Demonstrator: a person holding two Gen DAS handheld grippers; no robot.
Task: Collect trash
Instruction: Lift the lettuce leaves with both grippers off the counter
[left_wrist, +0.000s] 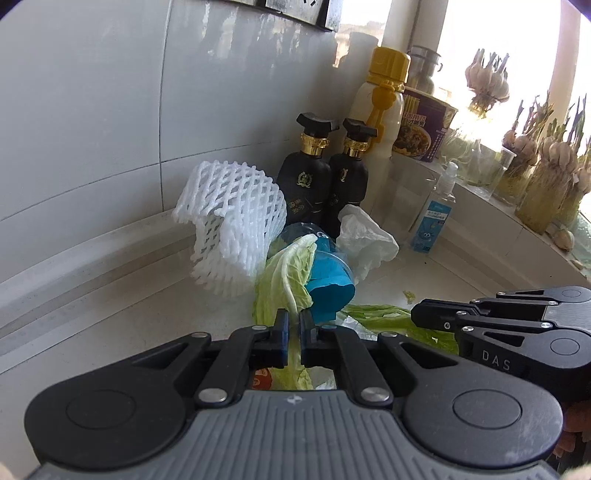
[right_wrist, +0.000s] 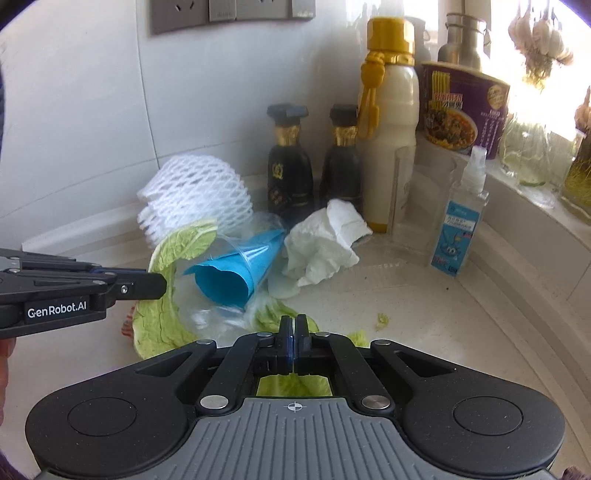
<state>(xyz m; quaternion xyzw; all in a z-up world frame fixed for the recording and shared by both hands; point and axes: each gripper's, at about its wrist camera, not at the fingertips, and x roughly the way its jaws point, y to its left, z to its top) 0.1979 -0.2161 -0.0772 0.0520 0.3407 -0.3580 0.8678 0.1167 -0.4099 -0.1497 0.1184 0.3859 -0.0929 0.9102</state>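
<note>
Seen from the left wrist camera, the left gripper (left_wrist: 294, 320) had its jaws drawn almost together, pinching a pale cabbage leaf (left_wrist: 284, 280) that ran up between the pads from the heap of trash on the white countertop (left_wrist: 110, 317). Just beyond the leaf lay a rolled blue paper cone (left_wrist: 330, 291) inside clear plastic, with a white foam fruit net (left_wrist: 232, 225) to its left against the raised back edge of the counter and a crumpled white tissue (left_wrist: 364, 240) to its right. Two dark sauce bottles (left_wrist: 321, 181) stood behind the heap near the tiled wall, and a small spray bottle (left_wrist: 436, 218) stood further right beside the window ledge. The right gripper (left_wrist: 415, 315) reached in from the right edge, its tip over more green leaf. Bare counter lay open on the left, between the gripper and the back edge. Seen from the right wrist camera, the right gripper (right_wrist: 294, 325) had its jaws fully together over a green leaf scrap (right_wrist: 291, 386), which showed below and around the fingers; whether the pads truly pinched it could not be told. The left gripper (right_wrist: 160, 285) came in from the left, its tip at the large cabbage leaf (right_wrist: 162, 317), beside the blue cone (right_wrist: 236, 273). Open counter spread to the right, up to the curved edge, bearing only a tiny leaf crumb (right_wrist: 382, 320)
</note>
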